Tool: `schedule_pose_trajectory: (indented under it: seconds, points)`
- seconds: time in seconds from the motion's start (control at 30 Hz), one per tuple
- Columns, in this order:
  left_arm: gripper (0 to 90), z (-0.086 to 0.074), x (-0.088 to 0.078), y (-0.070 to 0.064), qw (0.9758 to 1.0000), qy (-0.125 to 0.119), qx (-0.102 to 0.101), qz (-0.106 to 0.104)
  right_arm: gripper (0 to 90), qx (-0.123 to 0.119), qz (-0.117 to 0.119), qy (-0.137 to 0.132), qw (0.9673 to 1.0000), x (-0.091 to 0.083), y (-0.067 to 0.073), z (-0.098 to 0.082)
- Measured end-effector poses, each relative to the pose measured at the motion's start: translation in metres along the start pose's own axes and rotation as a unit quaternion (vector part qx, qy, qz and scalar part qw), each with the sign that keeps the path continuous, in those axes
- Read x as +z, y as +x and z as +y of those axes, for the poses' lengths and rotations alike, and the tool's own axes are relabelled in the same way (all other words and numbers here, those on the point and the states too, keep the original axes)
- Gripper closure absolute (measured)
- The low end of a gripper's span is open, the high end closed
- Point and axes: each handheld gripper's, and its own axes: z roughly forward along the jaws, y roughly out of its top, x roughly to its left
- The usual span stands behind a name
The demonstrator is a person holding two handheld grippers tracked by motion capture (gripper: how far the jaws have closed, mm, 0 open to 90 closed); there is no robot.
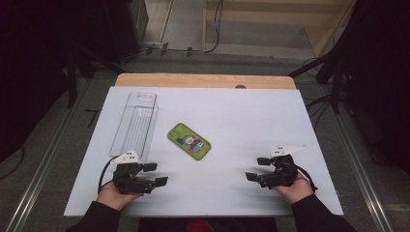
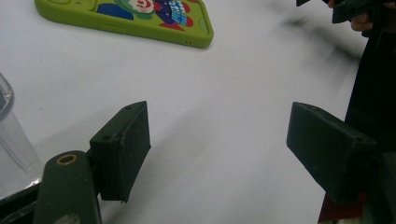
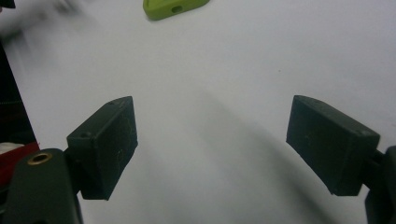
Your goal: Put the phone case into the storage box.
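Note:
A green phone (image 1: 189, 141) with a cartoon picture on its case lies flat near the middle of the white table top (image 1: 241, 121). It appears at the top of the left gripper view as the phone (image 2: 135, 16) and as a green corner (image 3: 173, 8) in the right gripper view. My left gripper (image 1: 155, 174) rests at the front left, jaws wide apart and bare, pointing right. My right gripper (image 1: 257, 168) rests at the front right, open too, pointing left. Bare white surface lies between each pair of pads (image 2: 128, 140) (image 3: 109, 135).
A clear plastic box (image 1: 135, 123) stands at the left, just beyond my left gripper; its corner (image 2: 11, 135) shows in the left gripper view. The wooden table edge (image 1: 203, 80) runs along the back. Dark floor with cables surrounds the table.

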Motion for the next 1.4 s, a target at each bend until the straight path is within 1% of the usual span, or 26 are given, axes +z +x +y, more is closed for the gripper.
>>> schedule_pose_trajectory:
  seconds: [0.07, 0.1, 0.33, 0.43, 0.63, 0.67, 0.7, 0.77, 0.8, 0.93, 1.07, 1.17, 1.2, 1.3, 1.33, 1.4]
  points:
    - [22.4, 0.000, 0.000, 0.000, 1.0000, -0.001, 0.000, 0.000, 14.8, 0.001, 0.002, -0.001, 1.0000, 0.000, -0.001, 0.002]
    - [22.4, 0.000, 0.000, 0.000, 1.0000, -0.001, 0.000, 0.000, 14.9, 0.000, -0.001, -0.001, 1.0000, -0.001, -0.001, 0.003]
    - [22.4, 0.000, 0.000, 0.001, 1.0000, -0.001, -0.001, 0.001, 14.9, -0.016, -0.001, -0.003, 0.9999, 0.000, -0.001, 0.011]
    - [22.4, 0.000, 0.000, 0.001, 1.0000, -0.001, 0.000, 0.001, 15.1, -0.015, 0.013, -0.002, 0.9998, 0.002, -0.001, 0.015]
    - [22.5, 0.000, -0.001, 0.001, 1.0000, 0.000, -0.001, 0.001, 14.3, -0.028, 0.007, -0.003, 0.9996, 0.003, 0.000, 0.020]
    - [22.4, 0.000, -0.001, 0.001, 1.0000, -0.001, -0.001, 0.001, 0.1, -0.028, -0.001, 0.000, 0.9996, 0.006, 0.000, 0.022]
    - [22.4, 0.000, -0.001, 0.001, 1.0000, -0.001, -0.001, 0.001, 0.0, -0.025, -0.006, 0.001, 0.9997, 0.008, 0.000, 0.023]
    - [22.5, 0.000, -0.001, 0.001, 1.0000, -0.001, -0.001, 0.001, 0.0, -0.026, -0.004, 0.001, 0.9996, 0.009, 0.000, 0.023]
    - [22.4, 0.000, -0.001, 0.001, 1.0000, -0.001, 0.000, 0.001, 0.0, -0.021, 0.005, -0.002, 0.9998, 0.010, -0.001, 0.024]
    - [22.4, 0.000, -0.001, 0.001, 1.0000, -0.002, -0.002, 0.001, 0.0, -0.023, 0.004, 0.005, 0.9997, 0.012, 0.000, 0.029]
    - [22.4, 0.000, -0.001, 0.001, 1.0000, -0.002, -0.002, 0.001, 0.0, -0.026, 0.001, 0.000, 0.9997, 0.013, 0.001, 0.034]
    - [22.4, 0.000, -0.001, 0.001, 1.0000, -0.002, -0.002, 0.001, 0.0, -0.026, 0.001, 0.002, 0.9997, 0.013, 0.002, 0.037]
    - [22.4, 0.000, -0.001, 0.001, 1.0000, 0.000, -0.002, 0.001, 0.0, -0.030, 0.000, 0.002, 0.9995, 0.015, 0.003, 0.041]
    - [22.4, 0.000, -0.001, 0.001, 1.0000, -0.004, -0.007, -0.001, 0.0, -0.032, 0.005, 0.006, 0.9994, 0.017, 0.005, 0.045]
    - [22.4, 0.000, -0.001, 0.001, 1.0000, -0.004, -0.007, 0.000, 0.0, -0.026, 0.008, 0.007, 0.9996, 0.017, 0.005, 0.047]
    - [22.5, 0.000, -0.001, 0.002, 1.0000, -0.004, -0.006, 0.001, 0.0, -0.026, 0.012, 0.005, 0.9996, 0.018, 0.005, 0.050]
